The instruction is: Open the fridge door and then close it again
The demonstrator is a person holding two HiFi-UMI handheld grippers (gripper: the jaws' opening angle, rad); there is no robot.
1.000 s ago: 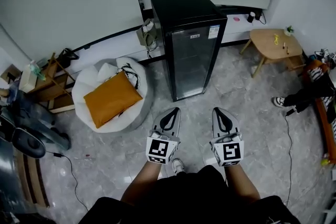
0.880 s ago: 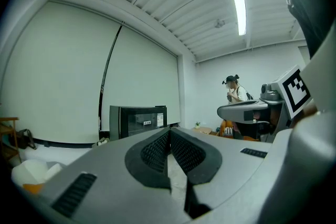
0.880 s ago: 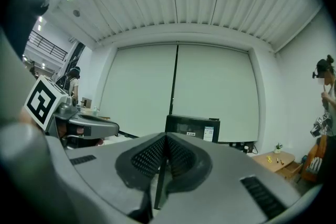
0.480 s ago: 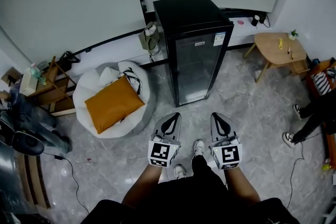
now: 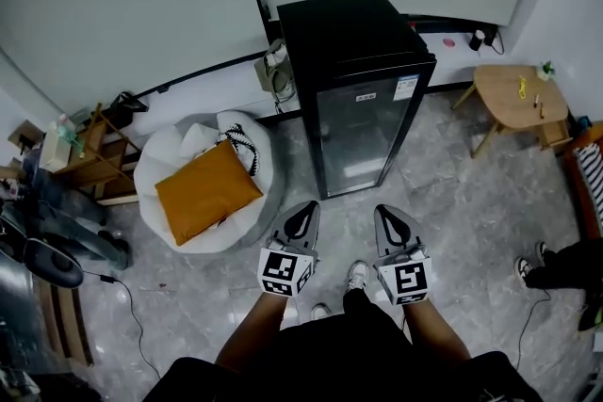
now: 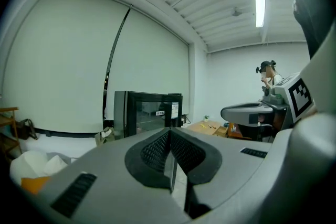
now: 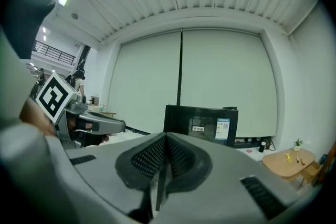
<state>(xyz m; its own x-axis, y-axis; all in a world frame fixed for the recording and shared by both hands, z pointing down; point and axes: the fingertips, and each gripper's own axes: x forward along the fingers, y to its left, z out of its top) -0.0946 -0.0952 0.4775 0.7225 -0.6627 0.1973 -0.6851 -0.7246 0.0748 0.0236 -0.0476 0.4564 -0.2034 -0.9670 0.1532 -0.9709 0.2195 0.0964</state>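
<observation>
A tall black fridge point(image 5: 356, 89) with a glass door point(image 5: 363, 138) stands against the far wall, its door closed. In the left gripper view the fridge point(image 6: 147, 115) shows ahead, and in the right gripper view the fridge point(image 7: 202, 122) shows too. My left gripper point(image 5: 305, 210) and right gripper point(image 5: 391, 213) are held side by side in front of the door, a short way from it, touching nothing. Both are shut with nothing between the jaws: left gripper point(image 6: 169, 131), right gripper point(image 7: 165, 136).
A white beanbag point(image 5: 179, 167) with an orange cushion point(image 5: 207, 191) lies left of the fridge. A small wooden table point(image 5: 520, 99) stands to its right. A wooden rack point(image 5: 89, 155) and dark equipment point(image 5: 47, 245) are at the far left. Another person's legs point(image 5: 556, 266) show at the right edge.
The fridge has come nearer and larger in the head view as I stepped toward it with both grippers. The jaws stayed shut. The person at the right has shifted lower in the view.
</observation>
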